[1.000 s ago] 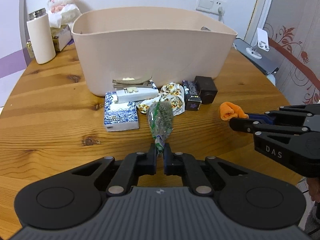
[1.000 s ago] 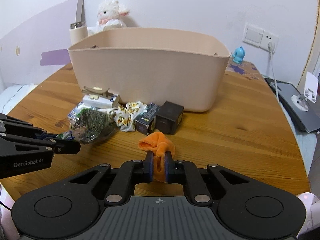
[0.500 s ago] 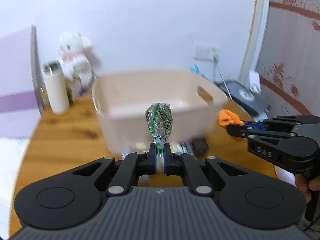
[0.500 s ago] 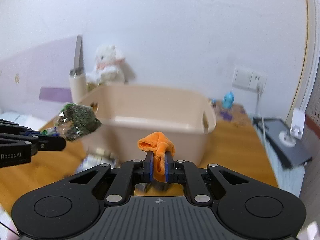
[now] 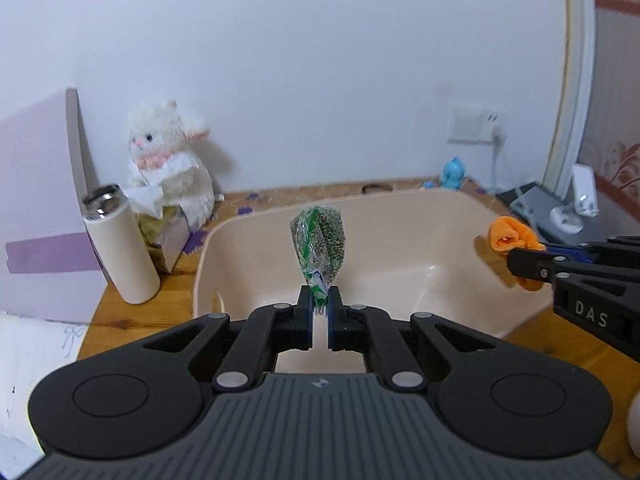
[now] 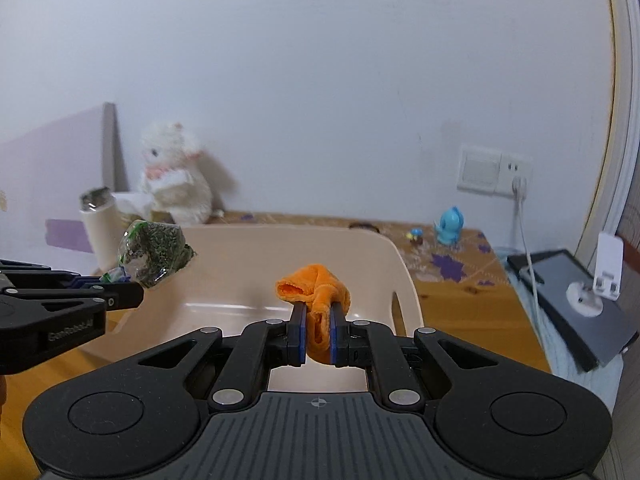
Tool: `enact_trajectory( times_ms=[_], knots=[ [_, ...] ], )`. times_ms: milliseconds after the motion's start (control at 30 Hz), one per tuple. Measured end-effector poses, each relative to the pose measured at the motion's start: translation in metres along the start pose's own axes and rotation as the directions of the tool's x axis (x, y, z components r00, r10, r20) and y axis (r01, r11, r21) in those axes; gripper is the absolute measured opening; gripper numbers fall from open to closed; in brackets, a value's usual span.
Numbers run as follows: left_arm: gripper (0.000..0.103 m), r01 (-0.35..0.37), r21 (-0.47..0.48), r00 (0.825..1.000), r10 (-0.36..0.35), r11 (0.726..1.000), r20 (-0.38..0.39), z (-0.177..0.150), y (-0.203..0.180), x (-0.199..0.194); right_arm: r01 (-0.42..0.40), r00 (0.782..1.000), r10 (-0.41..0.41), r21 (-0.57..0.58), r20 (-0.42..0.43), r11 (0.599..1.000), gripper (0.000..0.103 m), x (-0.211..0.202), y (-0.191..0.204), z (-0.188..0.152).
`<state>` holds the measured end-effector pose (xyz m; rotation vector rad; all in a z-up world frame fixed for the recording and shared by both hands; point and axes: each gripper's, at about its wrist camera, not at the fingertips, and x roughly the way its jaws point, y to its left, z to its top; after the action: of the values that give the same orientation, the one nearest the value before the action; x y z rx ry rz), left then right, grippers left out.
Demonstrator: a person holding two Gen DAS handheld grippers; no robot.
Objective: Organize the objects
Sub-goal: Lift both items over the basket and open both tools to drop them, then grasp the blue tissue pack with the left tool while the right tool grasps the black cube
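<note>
My left gripper (image 5: 319, 304) is shut on the knotted end of a clear bag of green granules (image 5: 319, 236) and holds it up over the open beige bin (image 5: 400, 256). My right gripper (image 6: 318, 320) is shut on an orange cloth (image 6: 316, 290) above the bin's (image 6: 248, 268) right side. The right gripper (image 5: 520, 268) with the cloth (image 5: 508, 236) shows at the right of the left wrist view. The left gripper (image 6: 132, 294) with the bag (image 6: 154, 254) shows at the left of the right wrist view. The bin's inside looks bare where visible.
A white flask (image 5: 120, 248), a tissue box and a white plush toy (image 5: 168, 168) stand left behind the bin. A blue figurine (image 5: 452, 172) stands at the back. A dark tablet with a white stand (image 6: 580, 292) lies at the right. The wooden table's left edge is close.
Both grippers rose from the table with their loads and moved forward over the bin. The small items in front of the bin have dropped out of view.
</note>
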<state>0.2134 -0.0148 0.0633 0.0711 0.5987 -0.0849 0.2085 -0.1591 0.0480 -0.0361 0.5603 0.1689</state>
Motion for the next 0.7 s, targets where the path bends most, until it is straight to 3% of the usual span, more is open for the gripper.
enact_trajectory(
  times_ms=[167,200,267,400,467,600,700],
  knots=[
    [0.009,-0.025,-0.004,0.996,0.024,1.000,-0.083,-0.007,0.000,0.037,0.026,0.995,-0.029,-0.034,-0.097,0.999,0.014,0.035,0.000,-0.008],
    [0.011,-0.020,0.001,0.995,0.020,1.000,-0.095,-0.010,-0.001,0.040,0.025,0.993,-0.030,-0.044,-0.114,0.999,0.018,0.038,0.001,-0.008],
    [0.016,-0.012,0.001,0.994,0.012,1.000,-0.108,-0.013,-0.001,0.040,0.030,0.993,-0.036,-0.047,-0.117,0.998,0.036,0.038,0.000,-0.010],
    [0.079,0.019,-0.011,0.997,-0.020,1.000,-0.071,-0.011,0.003,0.018,0.023,0.996,-0.025,-0.013,-0.083,1.000,0.058,0.020,-0.004,-0.010],
    [0.082,0.029,-0.016,0.999,-0.029,0.999,-0.036,-0.010,0.004,0.003,0.038,0.997,-0.039,-0.016,-0.059,0.999,0.077,0.006,-0.004,-0.010],
    [0.087,0.028,-0.025,1.000,-0.029,0.999,-0.008,-0.014,0.010,-0.027,0.056,0.998,-0.057,-0.043,-0.025,0.997,0.091,-0.021,-0.001,-0.014],
    [0.092,0.042,-0.035,0.999,-0.043,0.998,-0.015,-0.023,0.015,-0.041,0.052,0.998,-0.053,-0.051,-0.015,0.997,0.096,-0.039,0.001,-0.021]
  ],
)
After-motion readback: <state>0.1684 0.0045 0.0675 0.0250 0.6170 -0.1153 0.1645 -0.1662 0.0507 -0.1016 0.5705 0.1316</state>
